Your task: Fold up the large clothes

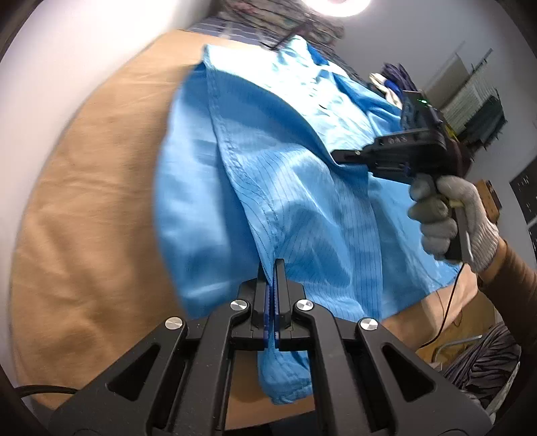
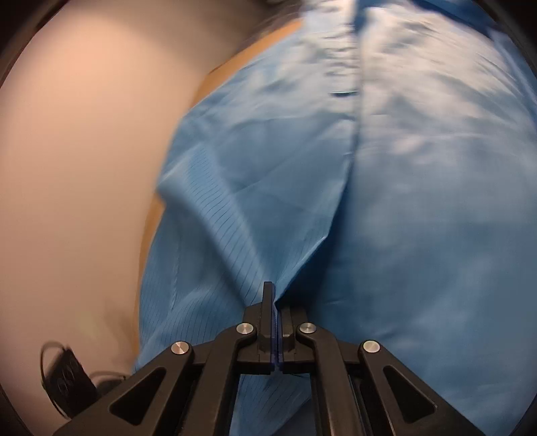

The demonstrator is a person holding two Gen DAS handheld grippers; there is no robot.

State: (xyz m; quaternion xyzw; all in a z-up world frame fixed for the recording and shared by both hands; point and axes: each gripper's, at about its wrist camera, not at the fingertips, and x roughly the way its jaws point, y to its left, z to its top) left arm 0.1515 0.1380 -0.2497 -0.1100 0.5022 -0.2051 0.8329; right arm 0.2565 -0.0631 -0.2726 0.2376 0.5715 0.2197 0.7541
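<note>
A large light-blue garment with thin dark stripes lies partly lifted over a tan-covered table. My left gripper is shut on a seam edge of the garment and holds it up off the table. My right gripper, held by a gloved hand, is shut on another part of the garment's edge further right. In the right wrist view the right gripper pinches a fold of the blue garment, which fills most of the view and is blurred.
A white wall borders the table at the left. Dark patterned cloths are piled at the far end. A striped cloth heap and a cable lie at the right. Shelving stands behind.
</note>
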